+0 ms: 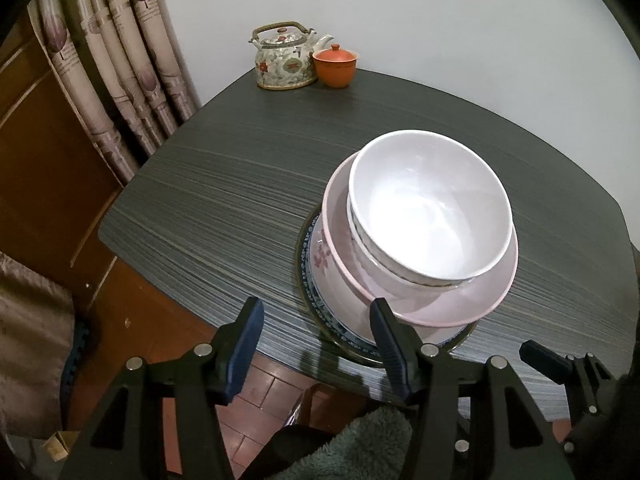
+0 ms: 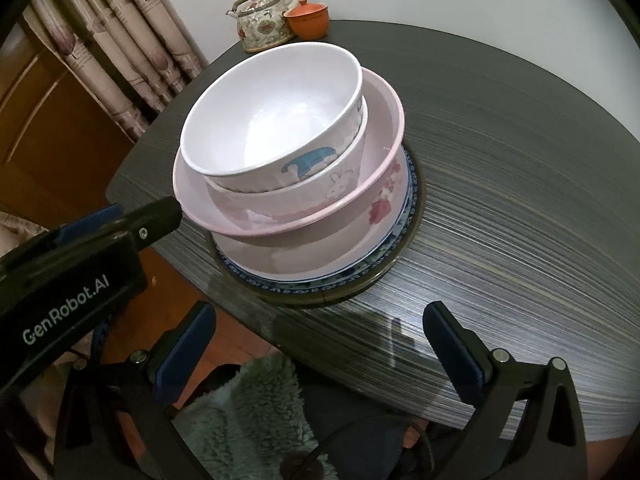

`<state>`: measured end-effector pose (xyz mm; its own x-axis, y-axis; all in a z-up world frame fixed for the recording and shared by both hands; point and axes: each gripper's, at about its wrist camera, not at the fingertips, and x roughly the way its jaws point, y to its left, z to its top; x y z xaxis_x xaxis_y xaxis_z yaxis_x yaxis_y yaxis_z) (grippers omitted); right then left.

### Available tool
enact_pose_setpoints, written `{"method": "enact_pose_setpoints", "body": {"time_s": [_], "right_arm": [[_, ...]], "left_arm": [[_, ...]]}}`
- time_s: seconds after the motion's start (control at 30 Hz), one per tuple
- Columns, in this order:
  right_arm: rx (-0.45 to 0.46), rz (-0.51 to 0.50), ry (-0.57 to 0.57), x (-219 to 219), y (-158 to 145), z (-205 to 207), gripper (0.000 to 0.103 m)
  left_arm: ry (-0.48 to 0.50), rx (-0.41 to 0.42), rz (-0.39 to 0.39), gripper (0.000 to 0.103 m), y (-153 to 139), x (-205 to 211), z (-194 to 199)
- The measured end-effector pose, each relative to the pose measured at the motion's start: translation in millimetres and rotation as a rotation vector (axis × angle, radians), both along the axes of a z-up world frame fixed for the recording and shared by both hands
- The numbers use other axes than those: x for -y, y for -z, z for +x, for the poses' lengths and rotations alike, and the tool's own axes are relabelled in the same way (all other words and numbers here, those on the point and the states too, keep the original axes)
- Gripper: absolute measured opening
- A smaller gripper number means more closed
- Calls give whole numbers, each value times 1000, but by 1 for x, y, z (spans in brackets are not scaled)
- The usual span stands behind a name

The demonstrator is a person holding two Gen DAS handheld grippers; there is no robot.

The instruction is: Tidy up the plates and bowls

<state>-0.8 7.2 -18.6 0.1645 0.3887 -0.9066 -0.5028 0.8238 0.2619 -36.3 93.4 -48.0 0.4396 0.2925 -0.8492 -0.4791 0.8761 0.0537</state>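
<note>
Left hand-held gripper hangs over the near surface edge, jaws partly apart, nothing between them; its right pad sits just in front of the stack's near rim, apart from it as far as I can tell. Stack is mid-surface: white bowl nested in a second bowl, both in pink dish, all on blue-rimmed plate atop a dark-rimmed plate. Judging by that, stacking looks mostly done, step is likely a final tidy or pull-back. White bowl sits off-centre and tilted, so any nudge should be slow, at the pink rim, not the top bowl. Right hand-held gripper is wide, empty, near edge too, well short of the stack. Teapot and orange cup at far edge, out of the way.
</note>
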Motion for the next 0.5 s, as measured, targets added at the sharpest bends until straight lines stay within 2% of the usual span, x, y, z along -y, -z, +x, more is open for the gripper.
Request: {"method": "enact_pose_setpoints", "body": {"time_s": [0.5], "right_arm": [[-10,-11,2,-5,4,0,103]], "left_arm": [[-2,-3,-3,56,1,0,-1]]}}
